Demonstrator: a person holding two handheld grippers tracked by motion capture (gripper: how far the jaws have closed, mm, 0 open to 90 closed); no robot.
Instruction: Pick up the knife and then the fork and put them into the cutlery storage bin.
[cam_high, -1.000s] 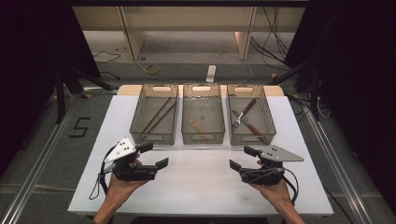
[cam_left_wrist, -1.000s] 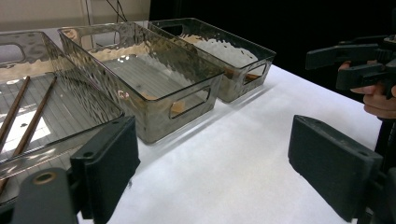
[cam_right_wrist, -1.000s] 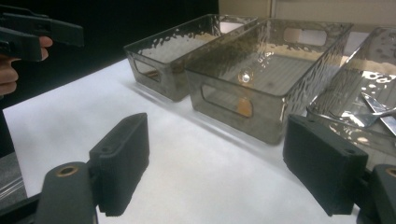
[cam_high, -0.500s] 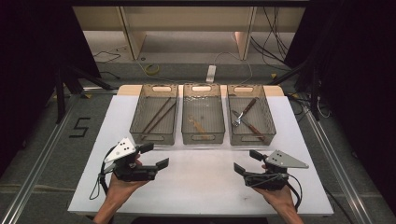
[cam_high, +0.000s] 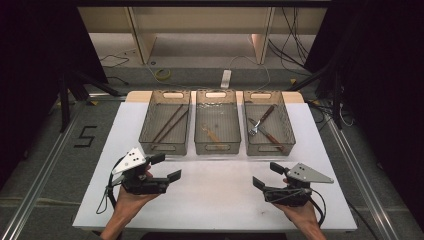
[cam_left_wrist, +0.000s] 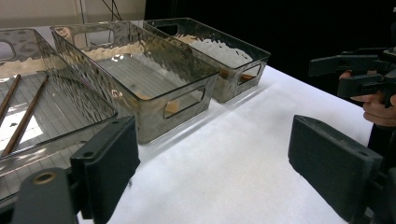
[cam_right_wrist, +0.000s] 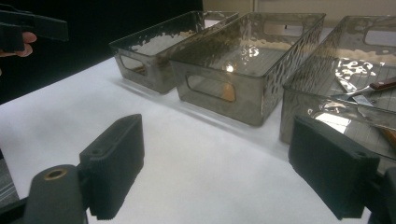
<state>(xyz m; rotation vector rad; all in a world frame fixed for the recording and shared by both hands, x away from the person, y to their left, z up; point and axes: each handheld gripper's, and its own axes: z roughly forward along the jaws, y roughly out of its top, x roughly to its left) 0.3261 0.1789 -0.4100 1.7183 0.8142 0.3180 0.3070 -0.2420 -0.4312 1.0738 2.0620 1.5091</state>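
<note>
Your left gripper (cam_high: 167, 167) sat over the white table (cam_high: 220, 195) near its front edge, jaws spread wide and holding nothing, aimed toward the row of bins. Directly ahead of it stood the left bin (cam_high: 166, 128), a clear smoked-plastic tray with handle cut-outs, holding two long thin brown sticks (cam_high: 170, 122), probably chopsticks, that lay side by side with their long axis running diagonally from the near left to the far right. This bin was the nearest to your left hand. The middle bin (cam_high: 217, 128) held one small tan piece (cam_high: 212, 135), too small to identify, lying on a slight diagonal; it stood roughly between your two hands. The right bin (cam_high: 267, 129) held metal utensils with wooden handles (cam_high: 264, 128), crossed over one another, their axes diagonal. Your right gripper (cam_high: 268, 176) sat nearest that bin, jaws likewise wide apart and empty, well short of its near wall. In my judgement, either hand needed to travel forward and over a bin rim before any grasp was possible.
</note>
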